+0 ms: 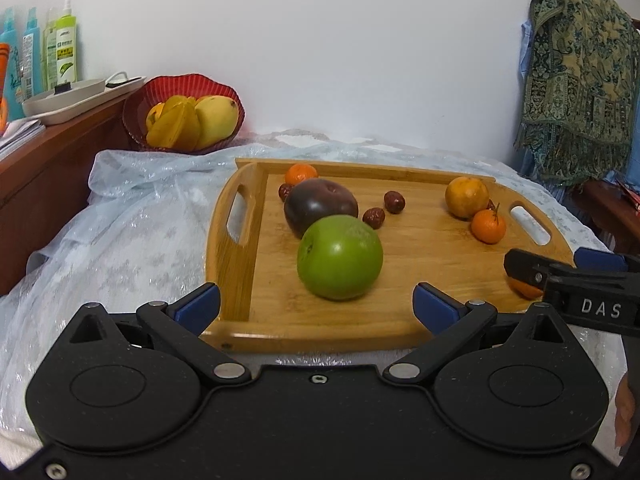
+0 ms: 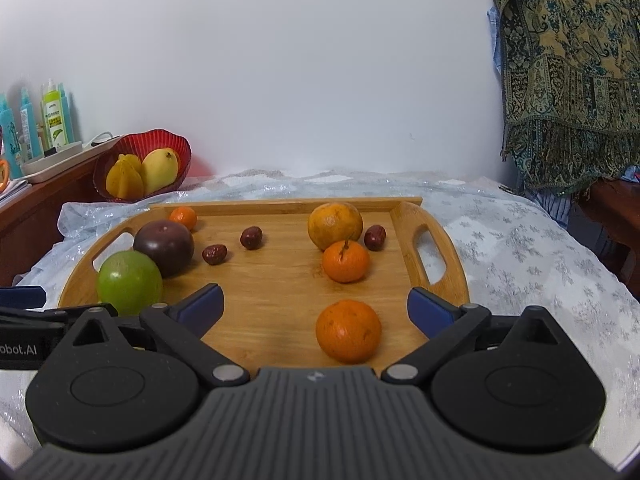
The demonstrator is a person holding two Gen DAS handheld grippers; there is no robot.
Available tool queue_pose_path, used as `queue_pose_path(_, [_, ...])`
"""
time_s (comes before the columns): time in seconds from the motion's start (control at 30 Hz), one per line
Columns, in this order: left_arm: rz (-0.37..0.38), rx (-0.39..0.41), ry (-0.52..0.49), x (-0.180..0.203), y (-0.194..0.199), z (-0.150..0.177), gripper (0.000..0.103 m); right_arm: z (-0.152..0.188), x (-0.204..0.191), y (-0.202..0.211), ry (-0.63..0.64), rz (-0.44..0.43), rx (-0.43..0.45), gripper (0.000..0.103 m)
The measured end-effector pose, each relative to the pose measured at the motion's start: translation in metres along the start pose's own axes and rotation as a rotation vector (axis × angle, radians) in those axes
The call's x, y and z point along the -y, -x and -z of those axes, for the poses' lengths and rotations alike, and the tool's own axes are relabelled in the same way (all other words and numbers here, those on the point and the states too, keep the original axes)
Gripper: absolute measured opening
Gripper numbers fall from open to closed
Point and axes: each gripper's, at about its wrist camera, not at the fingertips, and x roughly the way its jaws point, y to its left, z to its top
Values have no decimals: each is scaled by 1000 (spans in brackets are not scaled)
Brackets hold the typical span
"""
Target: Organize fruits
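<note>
Both tools, left (image 1: 316, 304) and right (image 2: 316, 306), are held spread at the tray's (image 2: 280, 312) six o'clock edge, nothing gripped.

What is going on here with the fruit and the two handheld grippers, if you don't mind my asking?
A person is sorting fruit on a wooden handled tray with a gripper in each hand. Both are empty, jaws open. The left gripper faces a round green fruit beside a dark purple fruit. The right gripper hovers at a small orange mandarin. Other mandarins and small red dates remain on the tray. A red ribbed bowl behind it holds yellow fruit.
</note>
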Motion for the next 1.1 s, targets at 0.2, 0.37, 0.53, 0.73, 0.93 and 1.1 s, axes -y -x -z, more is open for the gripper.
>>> queue_pose_path(0.2, [-7, -15, 16, -2, 3, 10, 102, 12, 2, 10, -12, 5, 5, 103])
queue_pose_path(0.37, [-8, -28, 12, -2, 6, 20, 102, 22, 2, 19, 0, 23, 25, 103])
queue_pose_path(0.53, [-13, -38, 19, -3, 8, 29, 102, 30, 4, 23, -16, 30, 10, 103])
queue_pose_path(0.73, [-26, -53, 30, -5, 8, 36, 102, 41, 4, 24, -16, 35, -15, 103])
queue_pose_path(0.93, [-39, -73, 32, -6, 6, 43, 102, 49, 0, 24, 17, 55, -16, 103])
queue_pose_path(1.1, [-49, -89, 45, -7, 1, 46, 102, 53, 0, 19, 17, 73, -25, 103])
